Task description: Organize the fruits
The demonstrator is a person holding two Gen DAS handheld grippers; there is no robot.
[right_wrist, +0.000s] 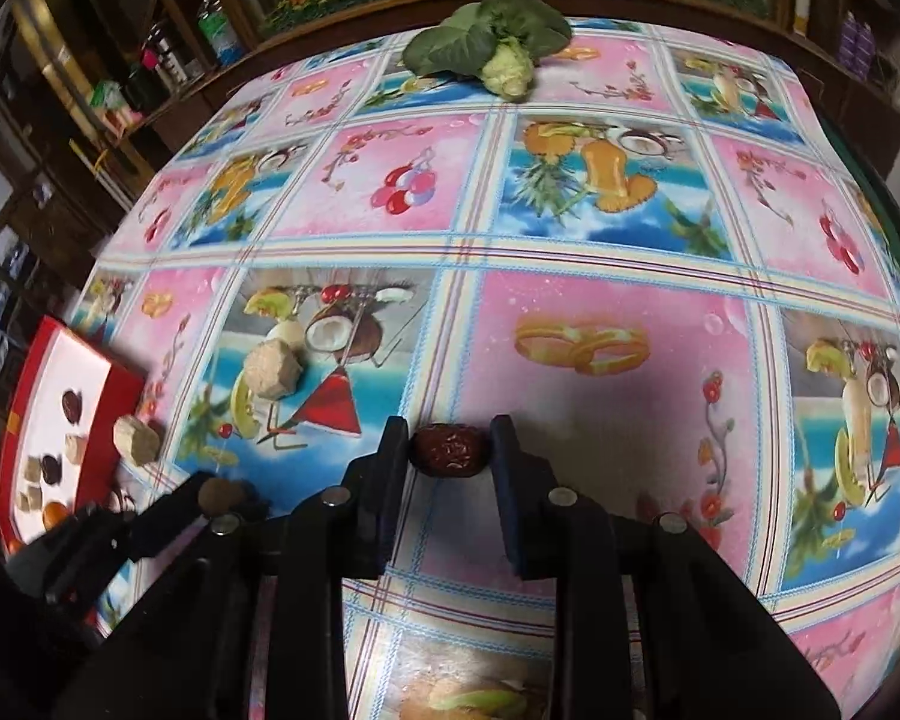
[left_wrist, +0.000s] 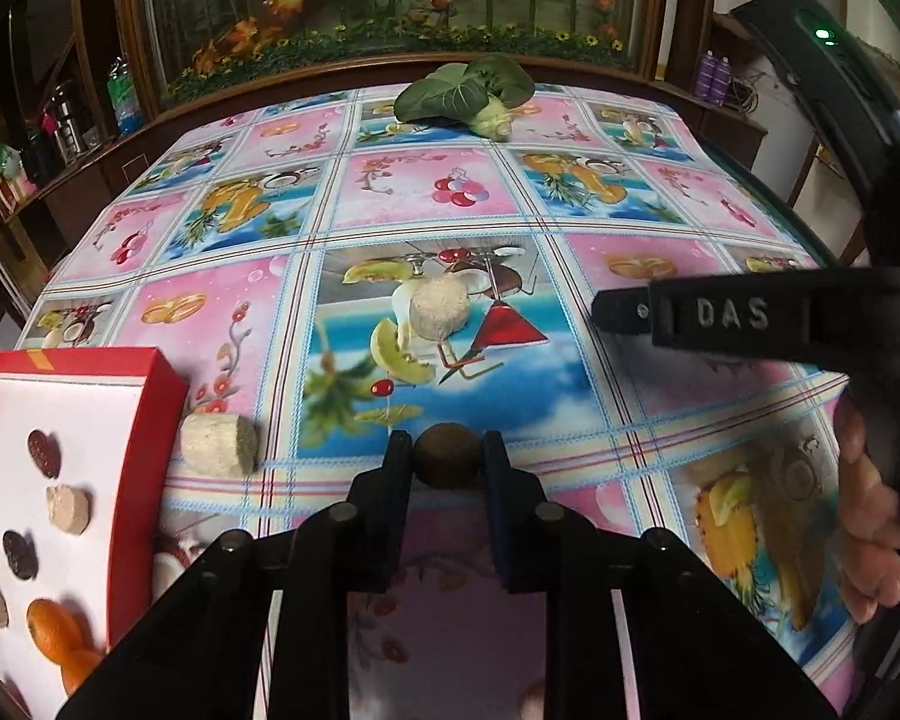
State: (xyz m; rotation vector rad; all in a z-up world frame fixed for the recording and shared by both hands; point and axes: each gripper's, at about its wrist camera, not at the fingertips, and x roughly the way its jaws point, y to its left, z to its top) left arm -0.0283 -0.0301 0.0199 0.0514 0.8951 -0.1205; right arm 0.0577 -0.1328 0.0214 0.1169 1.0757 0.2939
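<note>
Red cardboard box with white inside (left_wrist: 150, 420), lower left of left view, holds orange, dark and beige pieces. Left gripper (left_wrist: 447, 456) fingers clamp round brown fruit (left_wrist: 447, 457). Right gripper (right_wrist: 450, 450) fingers straddle wrinkled dark-red date (right_wrist: 450, 450) on worktop; contact unclear. Judged step: picking; next, carry both leftward into box.

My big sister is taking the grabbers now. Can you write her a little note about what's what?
Left hand-held gripper: shut on a small round brown fruit.
Right hand-held gripper: a wrinkled dark red date sits between its fingers, apparently gripped.
Red box with white inside, at the table's left: already holds an orange, dark dates and pale chunks.
Left to do: probably box both held pieces, then the two pale beige chunks on the cloth. The leafy green vegetable lies at the far edge.
</note>
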